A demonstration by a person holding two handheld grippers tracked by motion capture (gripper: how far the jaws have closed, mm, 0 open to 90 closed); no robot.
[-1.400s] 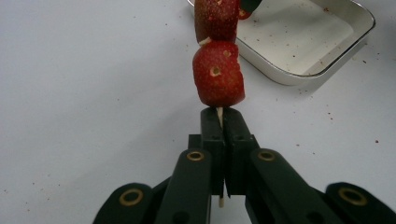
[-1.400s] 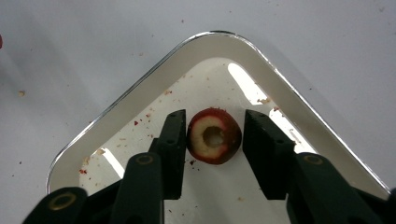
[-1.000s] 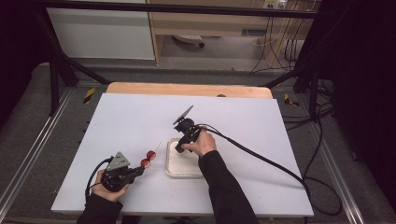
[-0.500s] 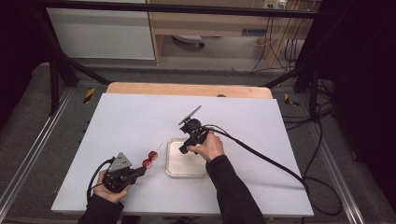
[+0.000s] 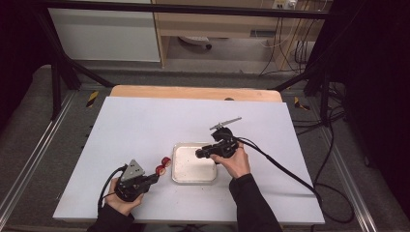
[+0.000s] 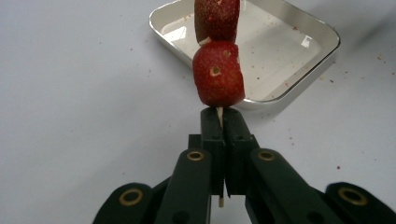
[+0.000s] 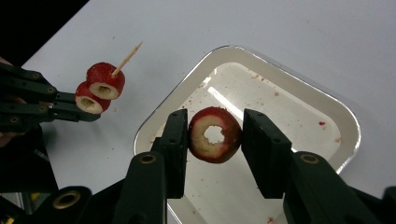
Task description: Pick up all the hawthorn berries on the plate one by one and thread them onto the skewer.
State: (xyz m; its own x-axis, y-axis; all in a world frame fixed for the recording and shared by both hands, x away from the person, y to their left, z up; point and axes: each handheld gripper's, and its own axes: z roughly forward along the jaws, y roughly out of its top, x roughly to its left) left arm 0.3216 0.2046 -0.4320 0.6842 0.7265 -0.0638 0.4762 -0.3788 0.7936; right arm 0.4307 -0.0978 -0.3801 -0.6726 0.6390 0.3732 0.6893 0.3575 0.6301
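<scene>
The left tongs are pinching a skewer bearing two red fruit pieces; the right tongs are gripping a cored fruit ring above the white tray.

The high view looks forward and down from above the person's side, far off, taking in the whole table. Each gripper view rides close behind its own jaws, looking along them. All three share the tray ahead of both grippers, and the right gripper view also catches the left gripper with its skewer
</scene>
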